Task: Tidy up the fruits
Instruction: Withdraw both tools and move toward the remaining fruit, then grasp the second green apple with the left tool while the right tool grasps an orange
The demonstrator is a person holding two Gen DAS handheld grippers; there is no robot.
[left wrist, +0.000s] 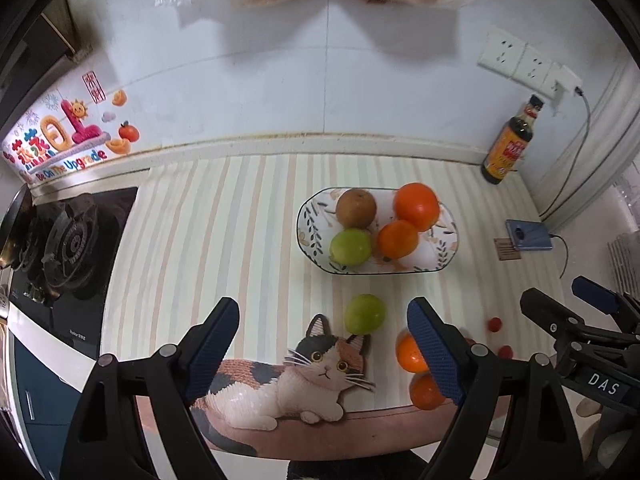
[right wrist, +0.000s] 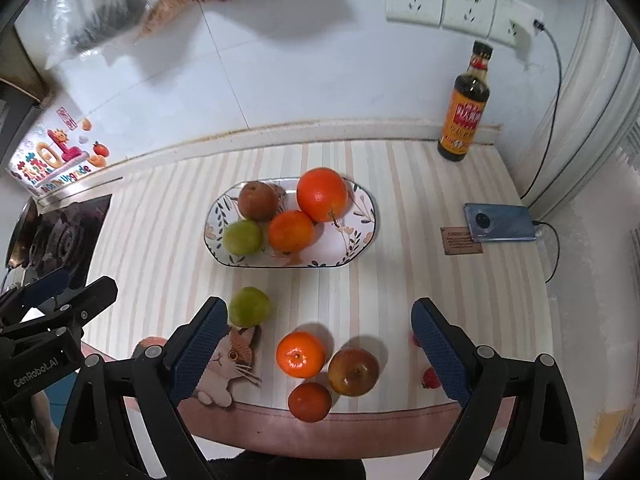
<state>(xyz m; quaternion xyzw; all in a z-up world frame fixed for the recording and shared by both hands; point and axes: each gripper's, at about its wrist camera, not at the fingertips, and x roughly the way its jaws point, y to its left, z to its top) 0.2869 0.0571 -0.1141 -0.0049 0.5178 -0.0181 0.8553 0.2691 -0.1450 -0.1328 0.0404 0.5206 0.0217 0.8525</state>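
Both tongs spread and empty, left gripper (left wrist: 324,356) and right gripper (right wrist: 318,356) over loose fruit near the counter edge; oval leaf-patterned ceramic plate (right wrist: 360,236) holds four, so next likely: pinch round orange mandarin (right wrist: 301,354).

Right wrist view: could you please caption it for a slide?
Open right gripper above loose fruit; plate holds four.

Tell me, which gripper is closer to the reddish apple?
Right. The apple lies between the open fingers of the right gripper. The left gripper hangs further left, over the cat picture.
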